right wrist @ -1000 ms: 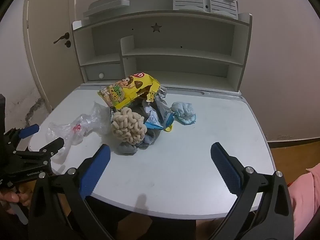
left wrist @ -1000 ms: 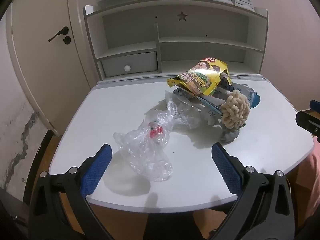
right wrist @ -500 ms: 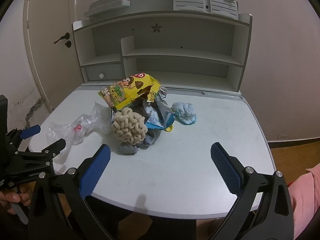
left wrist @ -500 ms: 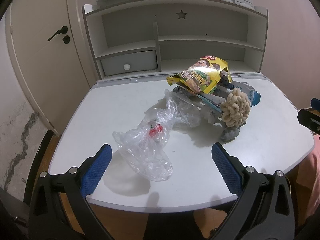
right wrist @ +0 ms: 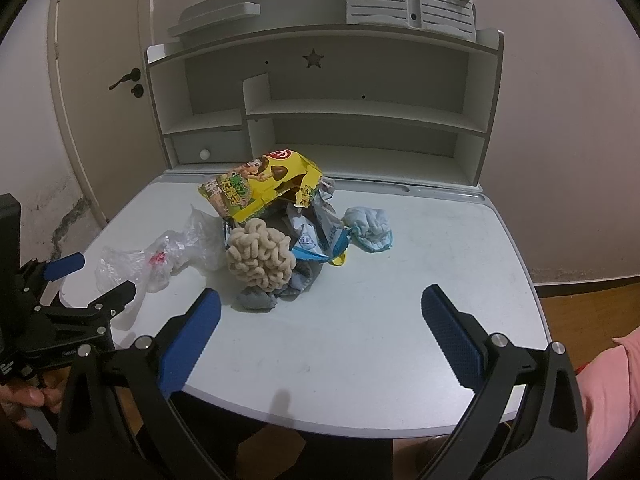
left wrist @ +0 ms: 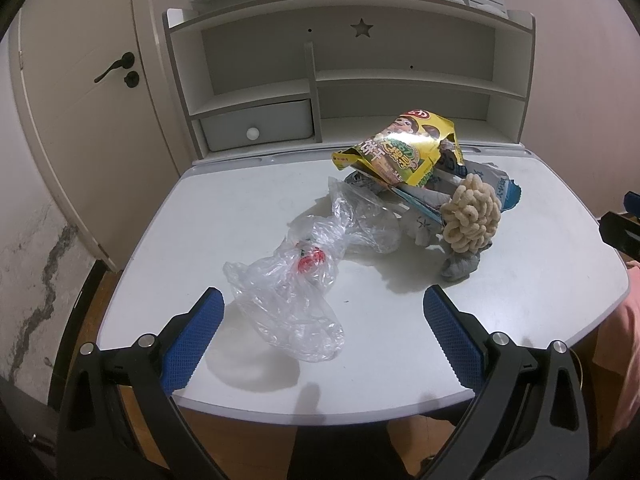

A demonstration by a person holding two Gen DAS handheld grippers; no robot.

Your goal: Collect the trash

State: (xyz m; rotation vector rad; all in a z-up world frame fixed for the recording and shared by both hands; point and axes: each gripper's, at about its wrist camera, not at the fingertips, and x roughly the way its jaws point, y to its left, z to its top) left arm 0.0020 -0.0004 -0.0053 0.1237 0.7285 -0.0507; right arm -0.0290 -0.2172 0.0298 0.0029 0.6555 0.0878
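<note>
A heap of trash lies on the white desk (left wrist: 224, 208): a yellow snack bag (left wrist: 400, 152) on top, a beige noodle-like clump (left wrist: 472, 216), a grey rag (left wrist: 460, 268) and blue-white wrappers. A crumpled clear plastic bag (left wrist: 296, 280) lies in front left of the heap. My left gripper (left wrist: 324, 320) is open and empty, just before the clear bag. In the right wrist view the yellow bag (right wrist: 260, 188), clump (right wrist: 260, 256), clear bag (right wrist: 160, 260) and a light blue wad (right wrist: 370, 226) show. My right gripper (right wrist: 320, 324) is open and empty, over the desk's front.
A white hutch (right wrist: 320, 120) with shelves and a small drawer (left wrist: 256, 124) stands at the desk's back. A door (left wrist: 80, 80) is at the left. The left gripper (right wrist: 76, 288) shows at the left edge of the right wrist view.
Both grippers have drawn back slightly from the desk; the trash has not moved.
</note>
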